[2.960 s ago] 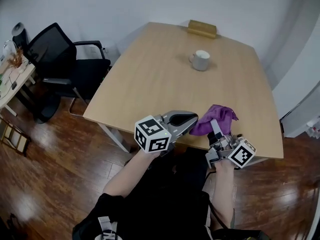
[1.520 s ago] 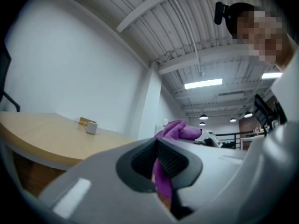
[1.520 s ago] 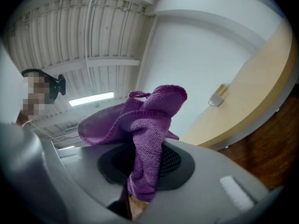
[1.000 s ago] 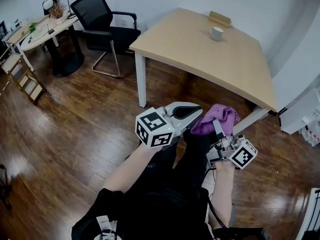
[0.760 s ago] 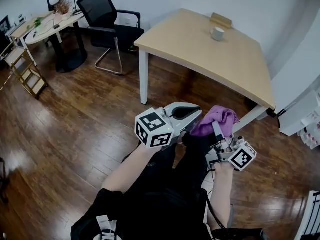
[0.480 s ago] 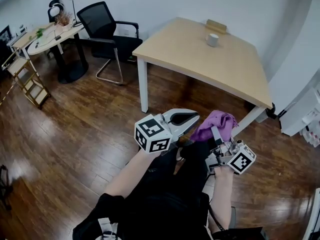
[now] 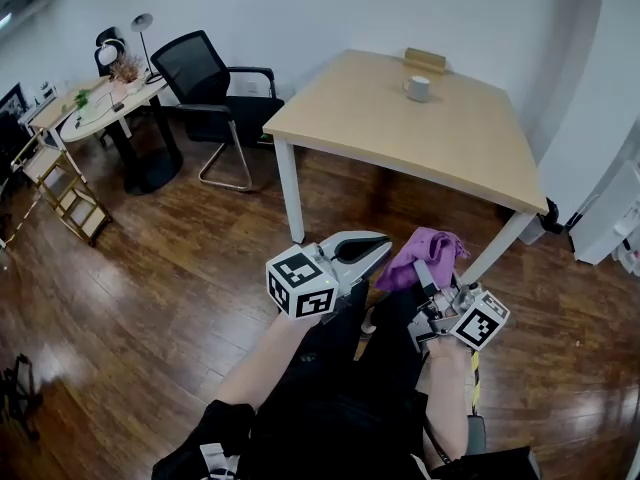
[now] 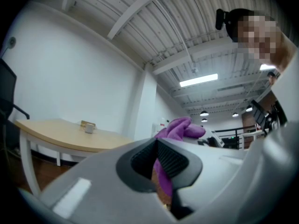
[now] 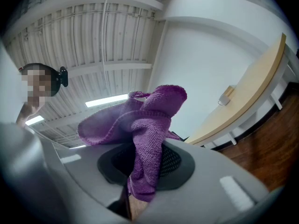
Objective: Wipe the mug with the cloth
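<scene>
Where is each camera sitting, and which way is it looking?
Head view: on the person's head, looking down at the floor, table, left gripper and right gripper; arms and legs show.
Left gripper view: on the left gripper, looking along its shut jaws toward the table and mug; the person's head shows.
Right gripper view: on the right gripper, looking upward past jaws shut on the purple cloth; the person's head shows.
Shared: all three show cloth and table.

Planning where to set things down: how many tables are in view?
2: the wooden table ahead, bearing the mug, and a small cluttered table far left beside the chair. Others may be hidden.
</scene>
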Demonstrator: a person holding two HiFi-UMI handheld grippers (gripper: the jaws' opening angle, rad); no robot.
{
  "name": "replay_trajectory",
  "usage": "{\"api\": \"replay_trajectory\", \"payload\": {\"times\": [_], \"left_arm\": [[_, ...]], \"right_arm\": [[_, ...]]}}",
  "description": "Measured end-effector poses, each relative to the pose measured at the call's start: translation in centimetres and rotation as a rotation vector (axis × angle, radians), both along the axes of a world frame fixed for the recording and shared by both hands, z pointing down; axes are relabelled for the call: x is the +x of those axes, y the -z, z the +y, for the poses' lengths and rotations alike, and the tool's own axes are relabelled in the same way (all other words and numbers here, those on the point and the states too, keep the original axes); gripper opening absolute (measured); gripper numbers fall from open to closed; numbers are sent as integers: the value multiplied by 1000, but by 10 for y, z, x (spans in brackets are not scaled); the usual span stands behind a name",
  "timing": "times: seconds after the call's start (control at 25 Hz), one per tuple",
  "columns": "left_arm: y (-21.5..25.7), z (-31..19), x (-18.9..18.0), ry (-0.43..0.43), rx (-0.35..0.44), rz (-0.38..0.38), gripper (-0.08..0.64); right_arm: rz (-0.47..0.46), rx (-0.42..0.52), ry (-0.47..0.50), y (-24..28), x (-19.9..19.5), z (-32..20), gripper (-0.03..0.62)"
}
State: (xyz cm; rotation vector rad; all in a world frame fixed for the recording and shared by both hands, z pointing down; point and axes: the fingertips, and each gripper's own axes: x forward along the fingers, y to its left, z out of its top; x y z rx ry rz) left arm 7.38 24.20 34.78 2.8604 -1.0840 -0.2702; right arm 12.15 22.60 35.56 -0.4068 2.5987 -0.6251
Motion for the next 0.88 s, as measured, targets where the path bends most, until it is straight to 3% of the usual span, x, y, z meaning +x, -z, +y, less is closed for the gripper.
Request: {"api": "replay_trajectory", "payload": {"times": [0.32, 0.88], "left_arm": [[-5, 4, -10, 23, -5, 15, 20], [0, 4, 5, -5, 13, 8, 18]], "right_arm": [[14, 34, -1, 1, -7, 8, 81], [14, 100, -19, 9, 6, 19, 81]]}}
